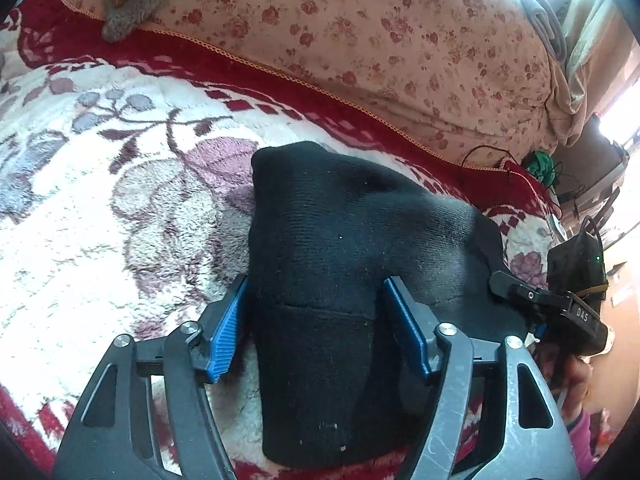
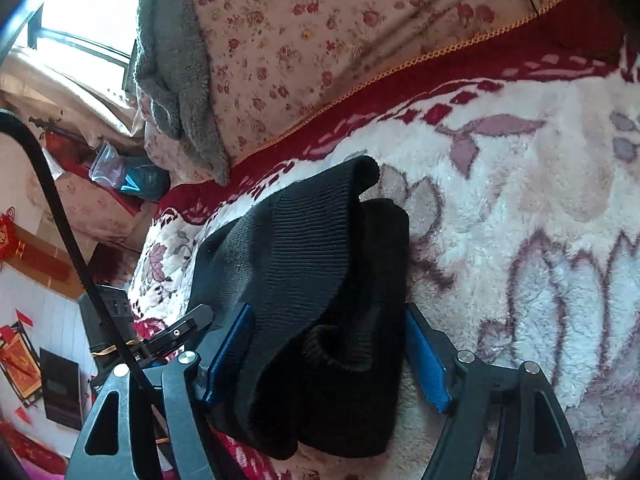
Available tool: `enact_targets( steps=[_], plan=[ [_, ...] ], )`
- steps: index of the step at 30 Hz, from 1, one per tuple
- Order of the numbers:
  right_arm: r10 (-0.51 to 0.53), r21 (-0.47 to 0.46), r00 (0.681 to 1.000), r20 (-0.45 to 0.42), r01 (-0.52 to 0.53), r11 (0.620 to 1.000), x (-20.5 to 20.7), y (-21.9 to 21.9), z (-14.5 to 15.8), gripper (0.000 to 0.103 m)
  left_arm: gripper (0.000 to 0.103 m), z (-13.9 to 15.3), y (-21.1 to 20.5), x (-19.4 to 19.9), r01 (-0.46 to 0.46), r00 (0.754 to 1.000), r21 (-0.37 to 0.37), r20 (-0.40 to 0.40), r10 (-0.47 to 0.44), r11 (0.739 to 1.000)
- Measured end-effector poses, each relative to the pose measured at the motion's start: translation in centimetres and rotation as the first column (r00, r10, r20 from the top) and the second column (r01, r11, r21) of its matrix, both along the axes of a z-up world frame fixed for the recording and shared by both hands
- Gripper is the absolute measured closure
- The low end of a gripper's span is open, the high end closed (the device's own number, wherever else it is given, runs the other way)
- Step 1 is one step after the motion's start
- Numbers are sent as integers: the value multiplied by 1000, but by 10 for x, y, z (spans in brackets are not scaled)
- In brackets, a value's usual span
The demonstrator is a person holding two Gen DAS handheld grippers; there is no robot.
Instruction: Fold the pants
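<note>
Nearest to you: blue pads of your left hand-held gripper stand spread, with the black pants lying between them.
Left state: released; the left pad skirts the cloth's edge, the right pad rests on top of the fabric, and neither one pinches.
Right state: your right hand-held gripper is likewise spread wide, its pads either side of the bundle with no squeeze visible.
Where the pants are: folded into a thick compact bundle on the fleecy flowered blanket of the bed, near the red border, below the floral quilt.
Handling: soft, light ribbed knit, probably limp and prone to slumping; several layers make it bulky.
Where to hold: take the stacked layers at the near corners, biting through every layer so that none slides out.
Risk: the plush blanket may drag at the cloth, so lift before shifting.
</note>
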State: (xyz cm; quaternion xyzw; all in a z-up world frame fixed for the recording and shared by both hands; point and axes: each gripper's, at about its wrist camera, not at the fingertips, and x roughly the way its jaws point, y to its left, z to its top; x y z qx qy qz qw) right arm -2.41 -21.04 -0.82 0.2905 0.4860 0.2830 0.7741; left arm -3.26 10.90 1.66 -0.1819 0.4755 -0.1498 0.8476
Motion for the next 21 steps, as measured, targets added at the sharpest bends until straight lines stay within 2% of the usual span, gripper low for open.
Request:
enact_targets(
  steps=[9,11,13,15,16,18,21],
  plan=[
    [3,46,1000,14,-4,999,0,0,-6,29,21,-6,-13,5,1,999,21,43,-2,1000],
    [-7,37,1000,26,6,999,-2,0,-5,35,21,-6,-15,6,9,999,30,46,-10,999],
    [-11,20,999,48,10,1000,-3,4,-2,41,26,-6,-17,6,16,998,37,54,-18,999],
    [-9,7,997,73,9,1000,-7,6,2,48,42,-3,-16,3,5,997,33,72,-8,999],
    [-7,-10,996,92,8,1000,-9,8,6,51,45,-2,-16,2,0,997,33,78,-3,999],
    [7,-73,991,136,3,997,-15,15,19,55,60,3,-14,-1,-9,996,34,92,5,999],
    [21,-107,984,177,-2,994,-19,22,34,58,68,12,-11,-6,-6,994,31,106,3,1000]
  ],
)
